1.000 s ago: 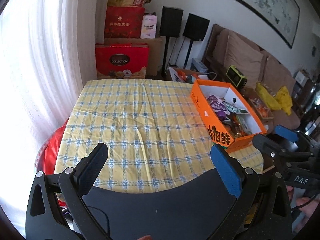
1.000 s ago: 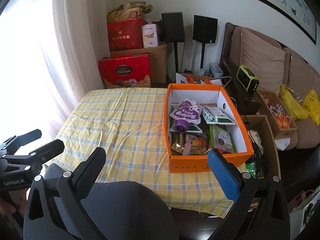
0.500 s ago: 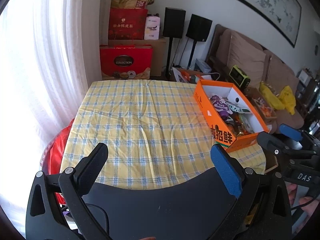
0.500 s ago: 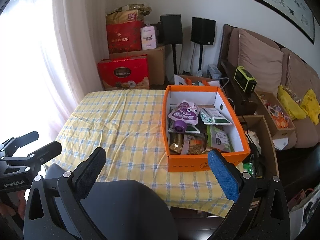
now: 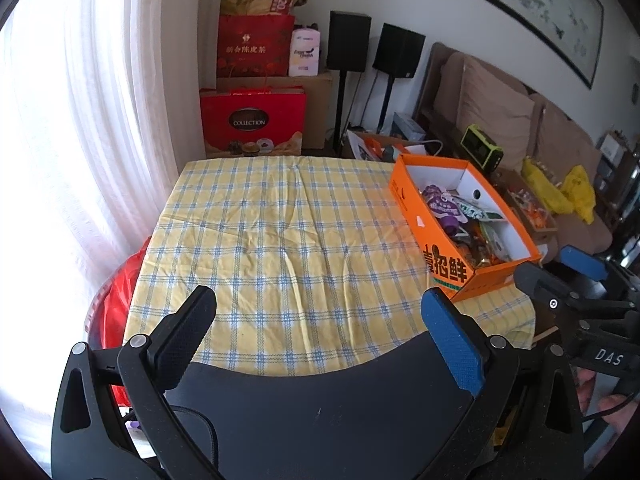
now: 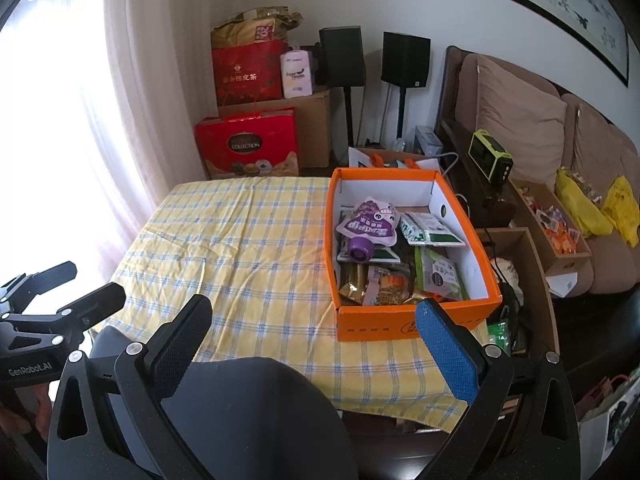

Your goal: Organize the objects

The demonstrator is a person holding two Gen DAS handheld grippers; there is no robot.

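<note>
An orange box (image 6: 412,320) (image 5: 448,268) stands on the right side of a table with a yellow checked cloth (image 5: 288,240) (image 6: 248,248). Snack packets fill it, among them a purple spouted pouch (image 6: 370,228) (image 5: 442,206) and green-and-white sachets (image 6: 428,230). My left gripper (image 5: 320,336) hangs open over the table's near edge, holding nothing. My right gripper (image 6: 312,340) is open too, near the box's front wall, with nothing between its fingers. Each gripper shows at the edge of the other's view.
A dark chair back (image 5: 320,412) (image 6: 248,412) sits under both grippers at the near table edge. Red gift boxes (image 5: 254,122) and two black speakers (image 6: 344,56) stand behind the table. A brown sofa (image 6: 520,108) and open cartons (image 6: 560,240) lie to the right.
Both views have shifted slightly: the table and orange box sit a little further away and lower in frame. Both grippers stay open and hold nothing.
</note>
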